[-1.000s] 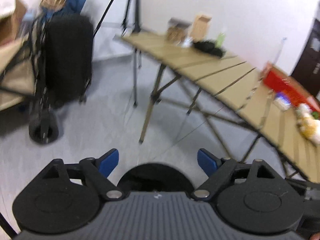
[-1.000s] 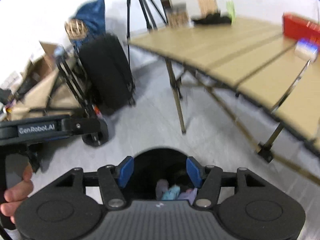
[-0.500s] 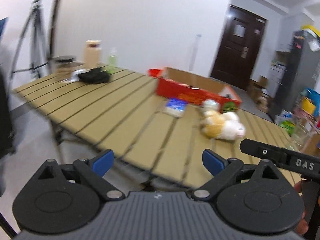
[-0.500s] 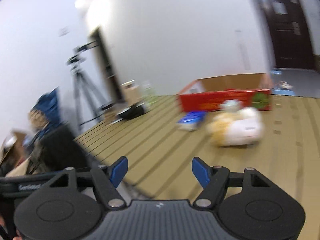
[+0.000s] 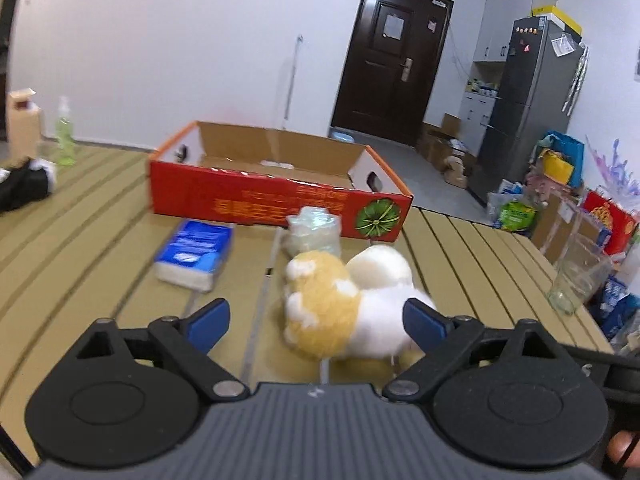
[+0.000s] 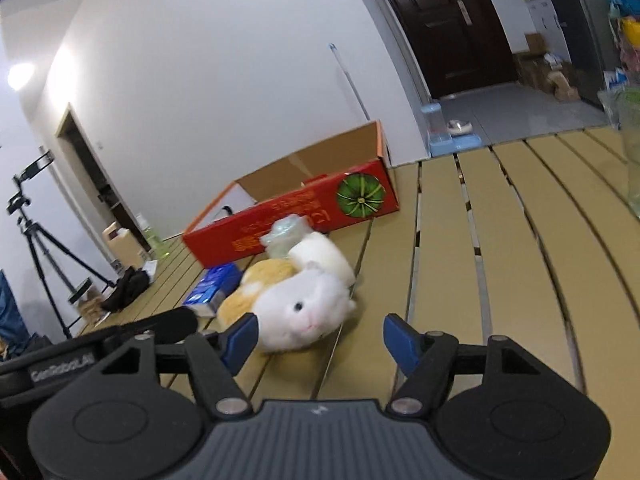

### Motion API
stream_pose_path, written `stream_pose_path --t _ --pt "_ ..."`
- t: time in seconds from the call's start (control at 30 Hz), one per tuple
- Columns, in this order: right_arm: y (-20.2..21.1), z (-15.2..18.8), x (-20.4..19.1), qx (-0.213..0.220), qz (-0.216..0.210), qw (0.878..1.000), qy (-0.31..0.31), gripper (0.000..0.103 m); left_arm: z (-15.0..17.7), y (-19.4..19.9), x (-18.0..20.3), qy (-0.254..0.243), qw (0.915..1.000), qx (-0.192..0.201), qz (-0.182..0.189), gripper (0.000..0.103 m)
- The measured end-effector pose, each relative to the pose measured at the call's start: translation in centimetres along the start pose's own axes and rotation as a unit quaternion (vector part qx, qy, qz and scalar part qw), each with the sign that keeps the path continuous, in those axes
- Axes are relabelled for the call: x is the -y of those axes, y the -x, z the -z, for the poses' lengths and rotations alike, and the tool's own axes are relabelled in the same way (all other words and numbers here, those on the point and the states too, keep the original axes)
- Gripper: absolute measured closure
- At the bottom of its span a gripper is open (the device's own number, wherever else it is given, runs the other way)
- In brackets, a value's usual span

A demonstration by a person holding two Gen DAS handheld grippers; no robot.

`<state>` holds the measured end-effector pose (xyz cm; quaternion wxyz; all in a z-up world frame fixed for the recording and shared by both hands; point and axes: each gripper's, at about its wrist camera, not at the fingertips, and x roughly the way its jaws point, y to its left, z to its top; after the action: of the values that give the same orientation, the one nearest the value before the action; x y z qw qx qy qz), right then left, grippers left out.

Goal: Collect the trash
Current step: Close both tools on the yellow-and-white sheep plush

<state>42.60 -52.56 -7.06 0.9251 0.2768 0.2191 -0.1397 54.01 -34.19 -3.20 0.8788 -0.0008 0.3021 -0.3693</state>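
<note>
A crumpled clear plastic wad [image 5: 314,230] lies on the slatted wooden table [image 5: 80,240], against the front of a red cardboard box [image 5: 276,204]; it also shows in the right wrist view [image 6: 285,235]. A white and orange plush hamster [image 5: 348,304] lies just in front of it, and in the right view [image 6: 296,300]. A blue tissue pack [image 5: 196,254] lies to the left. My left gripper [image 5: 316,322] is open and empty, close behind the plush. My right gripper [image 6: 320,338] is open and empty, right of the plush.
A clear glass [image 5: 576,276] stands at the table's right edge. A black pouch [image 5: 24,186], a green bottle [image 5: 64,132] and a small carton [image 5: 20,120] sit at the far left. A tripod [image 6: 40,236] stands beyond the table. A fridge [image 5: 528,108] and bags fill the right.
Both grippers swung up from over the black bin on the floor to the tabletop and closed in on the plush and plastic wad. Both stayed open.
</note>
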Motion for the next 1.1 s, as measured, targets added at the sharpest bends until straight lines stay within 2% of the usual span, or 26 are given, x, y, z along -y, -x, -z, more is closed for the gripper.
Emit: stream_pose_path --t 0.07,0.13,0.17,0.23,0.27,0.3,0.4,0.47,0.53,0.6,0.8,1.0,1.1 --pt "-2.3 -0.7 0.8 -0.009 -0.002 1.0 -0.029 0.04 -0.6 -2.3 -0.9 0.024 0.9992 -0.029 0.012 0.027" --pt "-4.2 -1.0 1.6 -0.018 -0.013 0.998 -0.065 0.046 -0.9 -4.4 -1.7 0.05 0.9966 -0.058 0.031 0.05" --pt "-4.8 -0.9 2.0 -0.022 -0.022 0.996 -0.081 0.049 -0.7 -5.3 -2.1 0.063 0.9944 -0.073 0.043 0.053" --pt "-6.1 -0.6 2.3 -0.026 -0.029 0.995 -0.089 0.057 -0.3 -5.8 -2.5 0.068 0.9944 -0.064 0.051 0.054" --pt "-6.3 -0.5 2.6 -0.024 -0.043 0.994 -0.1 0.066 -0.1 -5.9 -2.7 0.069 0.9942 -0.061 0.055 0.054" --pt "-6.5 -0.6 2.9 -0.026 -0.058 0.991 -0.114 0.067 -0.1 -5.9 -2.9 0.076 0.9934 -0.062 0.058 0.054" --pt "-6.5 -0.7 2.8 -0.027 -0.06 0.992 -0.112 0.068 -0.1 -6.1 -3.5 0.096 0.9911 -0.066 0.065 0.053" --pt "-6.5 -0.6 2.6 -0.026 -0.058 0.992 -0.107 0.069 -0.1 -6.1 -3.6 0.093 0.9914 -0.066 0.064 0.05" --pt "-6.3 -0.6 2.7 -0.025 -0.06 0.992 -0.113 0.07 0.0 -6.2 -4.1 0.106 0.9899 -0.07 0.064 0.043" --pt "-6.4 -0.5 2.5 -0.024 -0.061 0.991 -0.118 0.07 0.1 -6.3 -4.5 0.117 0.9879 -0.072 0.073 0.043" --pt "-6.0 -0.2 2.0 -0.021 -0.06 0.992 -0.112 0.072 -0.2 -5.8 -4.1 0.101 0.99 -0.062 0.076 0.058" --pt "-5.1 -0.1 2.1 -0.021 -0.084 0.99 -0.111 0.073 -0.1 -3.6 -4.3 0.107 0.9906 -0.05 0.07 0.058" --pt "-4.0 0.0 0.9 -0.013 -0.1 0.991 -0.09 0.073 0.0 -0.7 -4.4 0.101 0.9927 -0.028 0.06 0.059"
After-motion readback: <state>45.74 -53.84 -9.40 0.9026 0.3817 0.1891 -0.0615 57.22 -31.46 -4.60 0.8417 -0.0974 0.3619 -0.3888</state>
